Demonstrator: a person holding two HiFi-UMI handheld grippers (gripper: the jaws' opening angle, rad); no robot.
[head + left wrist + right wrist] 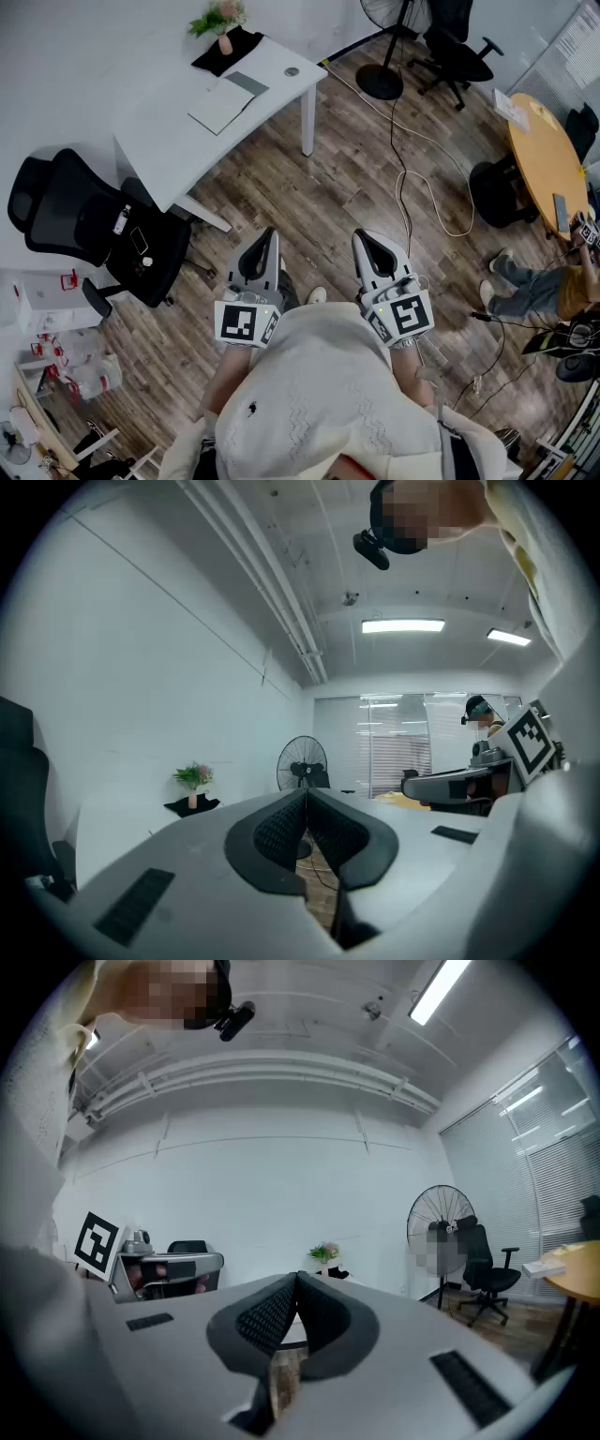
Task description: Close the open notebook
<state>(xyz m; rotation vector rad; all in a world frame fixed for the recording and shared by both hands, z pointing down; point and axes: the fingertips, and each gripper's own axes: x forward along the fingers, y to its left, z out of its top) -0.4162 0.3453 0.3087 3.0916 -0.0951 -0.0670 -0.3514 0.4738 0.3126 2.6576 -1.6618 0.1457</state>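
Notebook [228,101]: lies open and flat on the white counter [159,141], near the plant [220,21], on the plant's side towards me.
Handling: I judge it light, with limp pages and a stiffer cover; it may slide on the smooth top.
Hold: the outer edge of the leaf farther from the plant.
Left hand-held gripper [270,234]: jaws together, empty, well apart from the plant.
Right hand-held gripper [362,236]: likewise closed on nothing.

Bare floor [319,202] — chair [84,220] left; table [178,122] ahead
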